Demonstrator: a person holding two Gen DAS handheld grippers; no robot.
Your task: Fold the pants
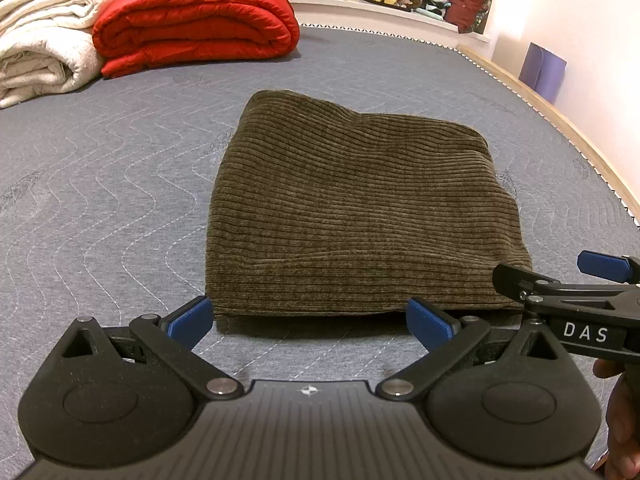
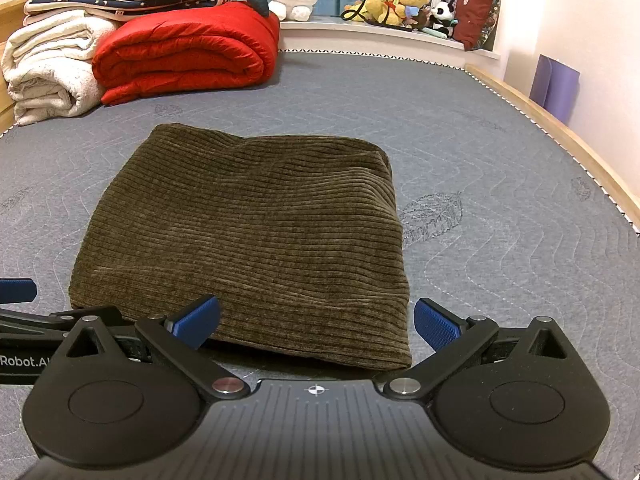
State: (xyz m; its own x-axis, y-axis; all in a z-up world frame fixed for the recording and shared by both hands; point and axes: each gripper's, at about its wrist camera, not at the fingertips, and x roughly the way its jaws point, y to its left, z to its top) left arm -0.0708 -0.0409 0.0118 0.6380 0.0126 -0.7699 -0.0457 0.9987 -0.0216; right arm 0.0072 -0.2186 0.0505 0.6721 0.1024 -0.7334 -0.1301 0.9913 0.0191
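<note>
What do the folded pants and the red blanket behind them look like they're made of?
Pants: likely olive-brown corduroy, matte and soft, judging by its raised parallel ribs. Red blanket: seemingly a padded quilt with a smooth, slightly shiny shell, puffy between stitch lines.

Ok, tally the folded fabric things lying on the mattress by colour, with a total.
Olive-brown: 1, the pants
Red: 1, the quilt
Cream: 1, the blanket
Total: 3 on the mattress itself, not counting the stack resting on top of them.

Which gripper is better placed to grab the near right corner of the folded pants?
Right, probably. The right gripper is open with the pants' near right corner between its fingers. The left gripper, also open, brackets the near left part.
</note>
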